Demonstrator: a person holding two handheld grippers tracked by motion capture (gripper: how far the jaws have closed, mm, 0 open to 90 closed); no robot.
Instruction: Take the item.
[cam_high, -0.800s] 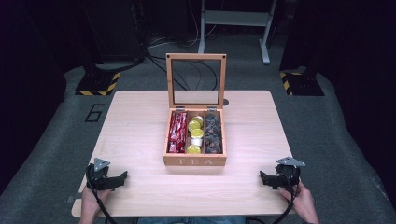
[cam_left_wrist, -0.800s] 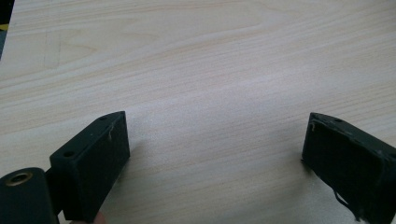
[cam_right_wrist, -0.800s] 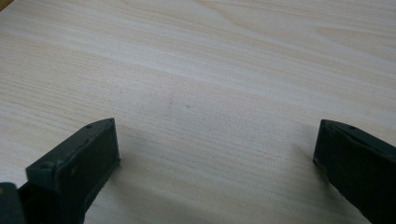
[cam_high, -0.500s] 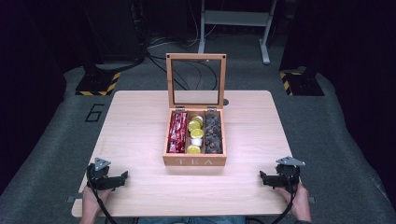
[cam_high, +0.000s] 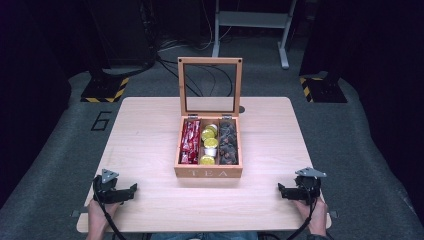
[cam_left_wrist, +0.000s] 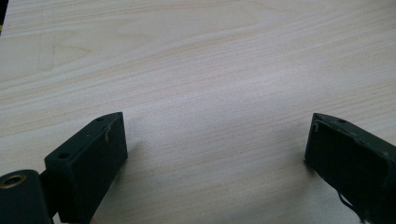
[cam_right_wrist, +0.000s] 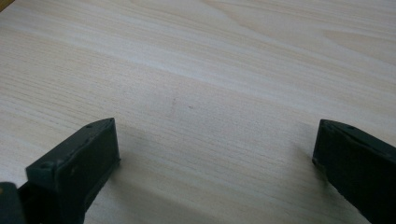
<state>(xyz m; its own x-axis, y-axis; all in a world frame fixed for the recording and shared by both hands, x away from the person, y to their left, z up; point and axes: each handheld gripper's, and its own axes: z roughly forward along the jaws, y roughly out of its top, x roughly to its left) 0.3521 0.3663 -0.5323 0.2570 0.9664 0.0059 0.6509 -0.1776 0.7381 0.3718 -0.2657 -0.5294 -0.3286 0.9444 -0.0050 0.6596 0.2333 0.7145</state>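
Tea box (cam_high: 208, 172): lid up, untouched at 12 o'clock. My left gripper (cam_high: 131, 190) and right gripper (cam_high: 281, 190): wide, empty; nothing begun.

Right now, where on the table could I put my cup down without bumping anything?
Bare wood lies left of the tea box up to the table edge, and right of it too. The front strip between the left gripper and right gripper, both open, is free. Behind the box is tight: the raised lid stands there. Inside, every compartment is full.
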